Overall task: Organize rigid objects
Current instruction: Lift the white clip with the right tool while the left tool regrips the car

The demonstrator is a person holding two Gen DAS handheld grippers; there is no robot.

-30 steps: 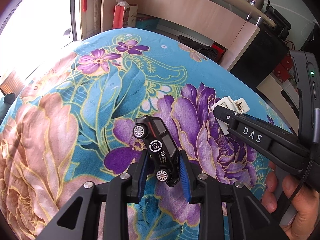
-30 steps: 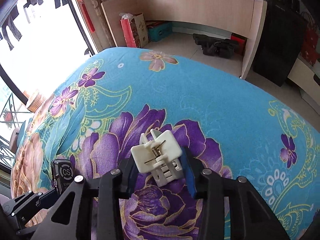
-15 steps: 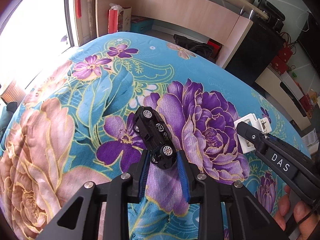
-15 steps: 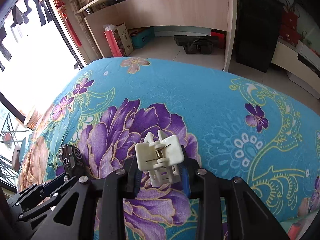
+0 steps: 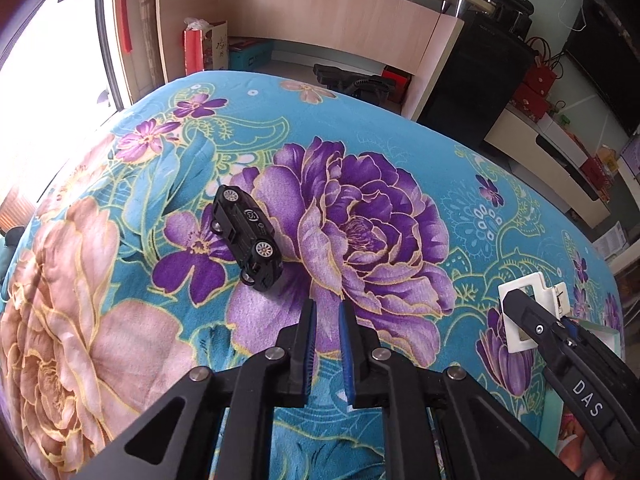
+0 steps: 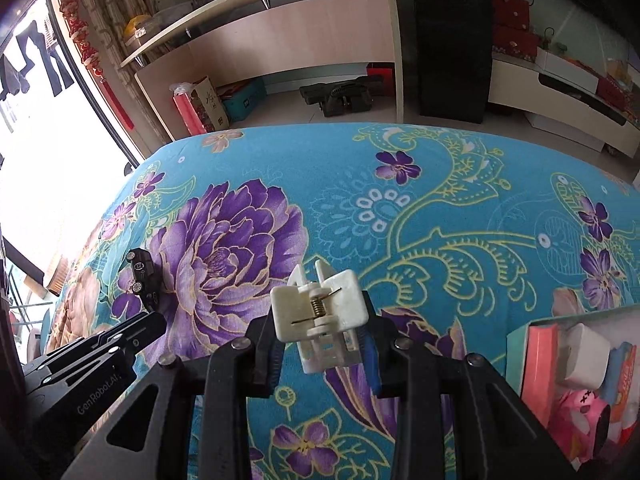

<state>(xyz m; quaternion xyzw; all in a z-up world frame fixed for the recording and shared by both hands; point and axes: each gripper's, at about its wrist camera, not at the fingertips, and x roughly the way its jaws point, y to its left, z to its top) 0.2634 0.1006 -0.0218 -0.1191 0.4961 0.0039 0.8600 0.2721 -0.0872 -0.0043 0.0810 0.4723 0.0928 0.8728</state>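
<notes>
A black toy car (image 5: 248,236) lies tilted on the flowered blanket, a short way ahead and left of my left gripper (image 5: 325,312). The left gripper's jaws stand close together with nothing between them. The car also shows small in the right wrist view (image 6: 142,276). My right gripper (image 6: 320,332) is shut on a white spring clip (image 6: 320,312) and holds it above the blanket. The clip also shows in the left wrist view (image 5: 532,312), at the tip of the right gripper.
A teal-rimmed box (image 6: 516,344) with pink and white items stands at the lower right of the bed. The blanket (image 5: 360,168) covers the whole bed. Beyond its far edge are a wooden desk (image 5: 320,16) and a black cabinet (image 5: 476,92).
My left gripper has let go of the toy car and pulled back; the car now lies on the blanket. My right gripper has carried the clip to the right, toward the box.
</notes>
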